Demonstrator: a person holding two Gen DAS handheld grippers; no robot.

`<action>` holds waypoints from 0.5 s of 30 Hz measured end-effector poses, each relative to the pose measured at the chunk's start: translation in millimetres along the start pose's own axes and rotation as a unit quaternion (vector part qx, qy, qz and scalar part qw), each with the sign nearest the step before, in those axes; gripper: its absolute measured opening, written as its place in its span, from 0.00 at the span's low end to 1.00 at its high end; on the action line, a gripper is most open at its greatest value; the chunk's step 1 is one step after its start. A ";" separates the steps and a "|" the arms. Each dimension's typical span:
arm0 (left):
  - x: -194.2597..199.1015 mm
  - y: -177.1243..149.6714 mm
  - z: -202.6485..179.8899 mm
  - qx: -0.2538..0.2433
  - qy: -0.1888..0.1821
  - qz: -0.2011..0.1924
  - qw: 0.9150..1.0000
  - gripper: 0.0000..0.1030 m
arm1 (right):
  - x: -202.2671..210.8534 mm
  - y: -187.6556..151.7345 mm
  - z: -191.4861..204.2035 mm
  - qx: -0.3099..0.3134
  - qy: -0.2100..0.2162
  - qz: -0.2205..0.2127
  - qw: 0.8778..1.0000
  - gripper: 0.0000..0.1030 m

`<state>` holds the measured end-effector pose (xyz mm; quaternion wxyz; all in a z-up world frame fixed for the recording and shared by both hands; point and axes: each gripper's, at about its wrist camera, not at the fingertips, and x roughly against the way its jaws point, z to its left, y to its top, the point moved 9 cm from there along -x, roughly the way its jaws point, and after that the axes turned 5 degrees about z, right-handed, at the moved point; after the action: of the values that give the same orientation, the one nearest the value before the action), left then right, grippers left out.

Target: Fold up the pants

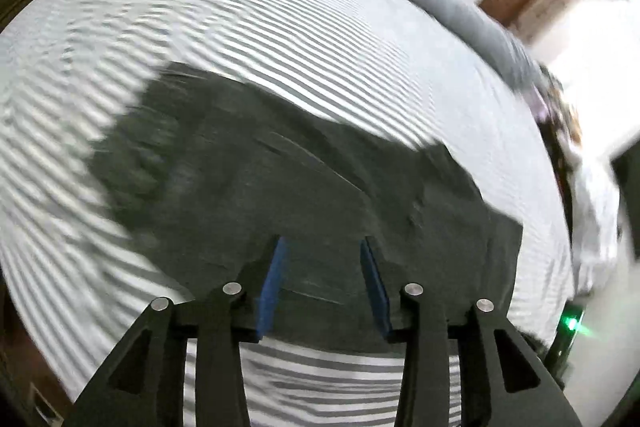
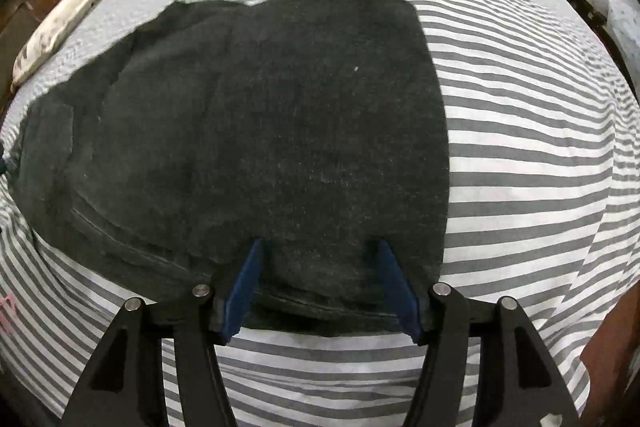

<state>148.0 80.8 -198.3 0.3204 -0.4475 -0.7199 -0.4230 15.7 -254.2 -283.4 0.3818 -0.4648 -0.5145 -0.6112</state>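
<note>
Striped bedsheet under folded, dark, coarse-knit pants; both grippers' jaws apart.

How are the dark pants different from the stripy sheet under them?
The pants are plain dark charcoal; the bed sheet has grey and white stripes. The pants cover only a patch; the sheet spreads out on every side of them. The pants show seams and creases; the sheet looks smoother. Both are cloth lying flat.
</note>
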 end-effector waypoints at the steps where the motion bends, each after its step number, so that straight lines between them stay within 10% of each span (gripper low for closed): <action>1: 4.1 3.6 9.8 0.014 -0.005 -0.003 1.000 0.43 | 4.9 1.4 -0.5 -0.007 0.009 -0.004 1.000 0.57; 9: 18.7 13.7 128.8 0.213 -0.098 -0.010 0.972 0.43 | 51.3 3.7 21.8 -0.032 0.046 -0.047 0.997 0.57; 15: -4.1 13.9 142.0 0.248 -0.121 0.016 0.961 0.43 | 66.8 -0.8 30.8 -0.049 0.067 -0.054 0.995 0.57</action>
<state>150.6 209.8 -259.4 0.3384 -0.4134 -0.8283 -0.1689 1.8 -223.0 -218.2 0.3586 -0.4129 -0.4814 -0.6849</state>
